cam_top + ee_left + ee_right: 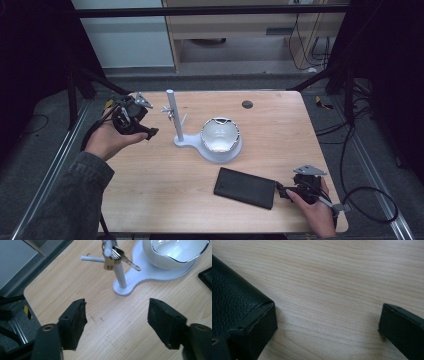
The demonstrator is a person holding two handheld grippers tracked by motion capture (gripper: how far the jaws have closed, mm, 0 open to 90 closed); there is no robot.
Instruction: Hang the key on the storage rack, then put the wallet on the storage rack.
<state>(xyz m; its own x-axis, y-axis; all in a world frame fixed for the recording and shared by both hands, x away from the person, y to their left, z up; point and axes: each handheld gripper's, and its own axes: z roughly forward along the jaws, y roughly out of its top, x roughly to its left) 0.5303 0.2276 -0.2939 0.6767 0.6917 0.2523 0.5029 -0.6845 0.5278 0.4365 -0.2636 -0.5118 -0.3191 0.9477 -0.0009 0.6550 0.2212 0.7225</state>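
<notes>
A white stand (174, 115) with an upright post rises from the middle of the wooden table (165, 180). A bunch of keys (112, 257) hangs from a peg on that post. On the stand's round base sits a white bowl (220, 134). My left gripper (150, 133) is held to the left of the stand. Its jaws (116, 307) stand open over bare wood with nothing between them. A black leather case (245, 187) lies flat near the front edge. My right gripper (281, 189) rests at the case's right end, open (328, 306). The case (232, 297) lies against its left jaw.
A small dark round hole (247, 104) marks the table's far side. A second thin peg (91, 258) sticks out of the post. Black frame bars and cables surround the table. Bare wood lies between the stand and the case.
</notes>
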